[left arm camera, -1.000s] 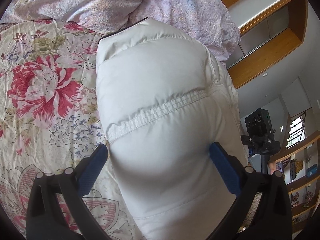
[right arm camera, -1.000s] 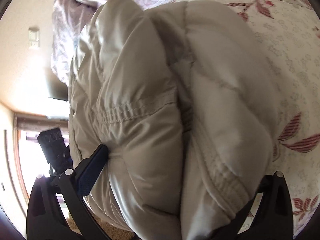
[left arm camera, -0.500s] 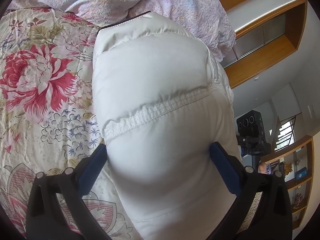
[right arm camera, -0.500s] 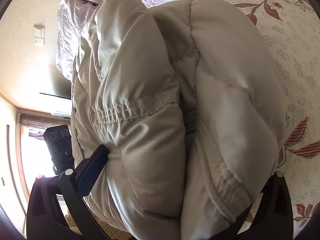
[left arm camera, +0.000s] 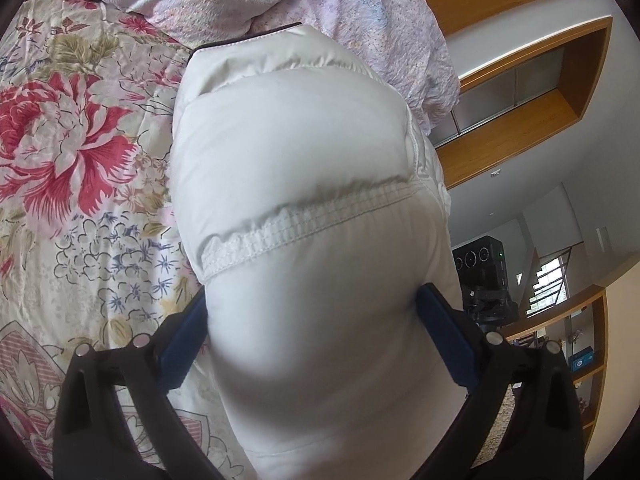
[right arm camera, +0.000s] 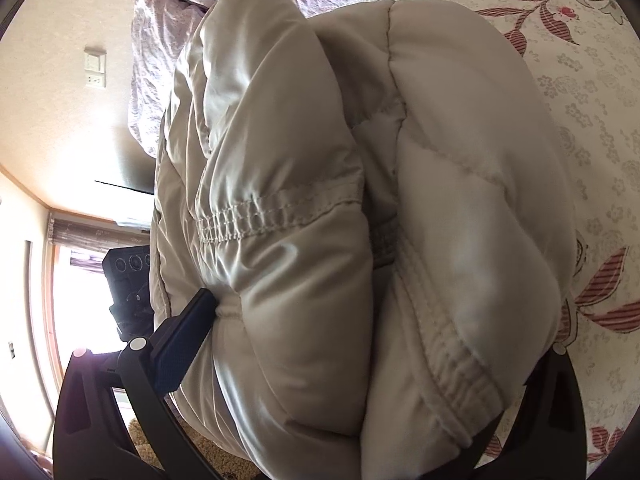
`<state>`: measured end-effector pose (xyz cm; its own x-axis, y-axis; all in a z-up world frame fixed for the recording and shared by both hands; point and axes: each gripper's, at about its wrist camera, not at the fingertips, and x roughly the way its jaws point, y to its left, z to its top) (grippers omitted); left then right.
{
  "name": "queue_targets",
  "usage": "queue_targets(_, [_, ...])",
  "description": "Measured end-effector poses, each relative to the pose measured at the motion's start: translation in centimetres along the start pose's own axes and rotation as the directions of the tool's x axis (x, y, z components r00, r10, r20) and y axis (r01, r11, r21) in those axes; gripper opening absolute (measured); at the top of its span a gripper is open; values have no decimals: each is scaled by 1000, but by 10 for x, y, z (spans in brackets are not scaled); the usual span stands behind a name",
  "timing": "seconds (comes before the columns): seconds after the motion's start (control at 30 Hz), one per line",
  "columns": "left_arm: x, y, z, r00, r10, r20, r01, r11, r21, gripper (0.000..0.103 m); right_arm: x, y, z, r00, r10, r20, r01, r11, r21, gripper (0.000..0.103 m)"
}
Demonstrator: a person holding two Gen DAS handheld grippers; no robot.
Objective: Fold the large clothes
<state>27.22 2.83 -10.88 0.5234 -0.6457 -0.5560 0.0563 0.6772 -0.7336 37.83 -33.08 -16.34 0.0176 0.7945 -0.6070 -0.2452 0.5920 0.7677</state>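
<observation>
A puffy white down jacket [left arm camera: 296, 184] lies folded in a thick bundle on the flowered bedspread [left arm camera: 72, 184]. My left gripper [left arm camera: 312, 312] has its blue pads pressed into both sides of one end of the bundle, shut on it. In the right wrist view the same jacket [right arm camera: 360, 208] fills the frame, doubled over in layers. My right gripper [right arm camera: 376, 320] is shut on the other end; its left pad [right arm camera: 188, 332] presses into the padding, and the right finger is mostly hidden under the fabric.
A lilac quilt [left arm camera: 304, 4] is bunched at the head of the bed behind the jacket. A black camera on a stand [left arm camera: 484, 276] is beside the bed. Wooden shelves [left arm camera: 520, 92] and a wall with a switch [right arm camera: 94, 68] lie beyond.
Both grippers keep their hold on the jacket. The views have shifted slightly, with the bundle sitting a little lower and nearer in the frames.
</observation>
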Motion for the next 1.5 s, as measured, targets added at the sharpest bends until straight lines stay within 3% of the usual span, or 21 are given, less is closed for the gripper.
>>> queue_targets(0.13, [-7, -4, -3, 1000, -24, 8, 23, 999, 36, 81, 1, -5, -7, 999, 46, 7, -45, 999, -17, 102])
queue_targets(0.4, [-9, -8, 6, 998, -52, 34, 49, 997, 66, 72, -1, -13, -11, 993, 114, 37, -114, 993, 0, 93])
queue_targets(0.6, [-33, -11, 24, 992, -72, 106, 62, 993, 96, 67, 9, 5, -4, 982, 184, 43, -183, 982, -37, 89])
queue_targets(1.03, [-106, 50, 52, 960, 37, 277, -42, 999, 12, 66, 92, 55, 49, 981, 185, -52, -189, 975, -112, 86])
queue_targets(1.37, [-112, 80, 58, 939, 136, 317, -146, 989, 7, 71, 124, 38, 61, 988, 153, -35, -156, 985, -78, 86])
queue_targets(1.43, [-106, 83, 62, 936, 160, 313, -167, 986, -6, 77, 125, 33, 57, 991, 133, -22, -134, 989, -69, 90])
queue_targets(1.5, [-104, 84, 64, 932, 189, 311, -194, 981, -14, 84, 125, 34, 49, 997, 83, -2, -83, 994, -73, 101])
